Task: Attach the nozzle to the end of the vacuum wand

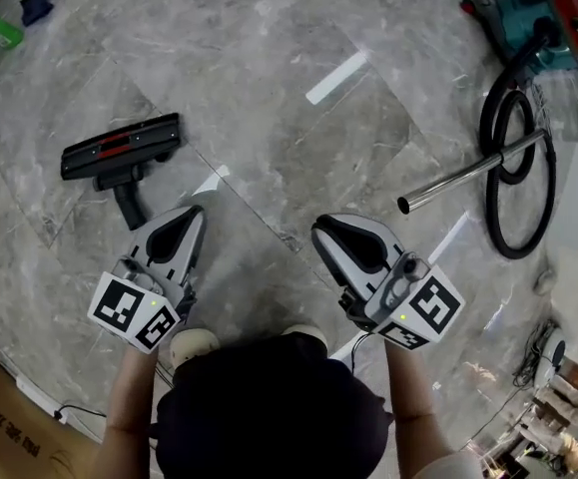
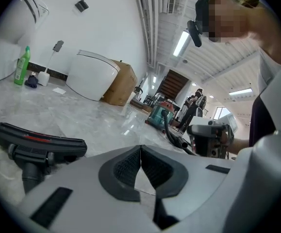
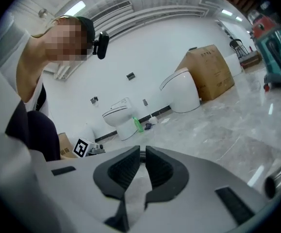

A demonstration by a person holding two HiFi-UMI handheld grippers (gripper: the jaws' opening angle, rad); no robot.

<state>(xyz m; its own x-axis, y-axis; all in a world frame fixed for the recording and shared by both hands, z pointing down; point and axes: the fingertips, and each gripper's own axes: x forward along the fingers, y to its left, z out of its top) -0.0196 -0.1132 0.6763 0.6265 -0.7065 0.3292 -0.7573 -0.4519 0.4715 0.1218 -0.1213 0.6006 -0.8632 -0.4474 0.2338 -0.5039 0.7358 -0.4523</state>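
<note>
Left tongs (image 1: 194, 215) clenched, right tongs (image 1: 322, 230) seemingly likewise, both empty; nozzle (image 1: 121, 150), wand (image 1: 473, 173) well apart.

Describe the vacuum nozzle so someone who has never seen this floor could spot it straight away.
On the grey marble floor, look well left of the shiny metal wand, just ahead of the left gripper. The nozzle lies there alone: a wide black floor head with a red strip and a short neck.

Bathrm showroom: toilets (image 3: 120, 120), marble flr (image 1: 269, 68).
</note>
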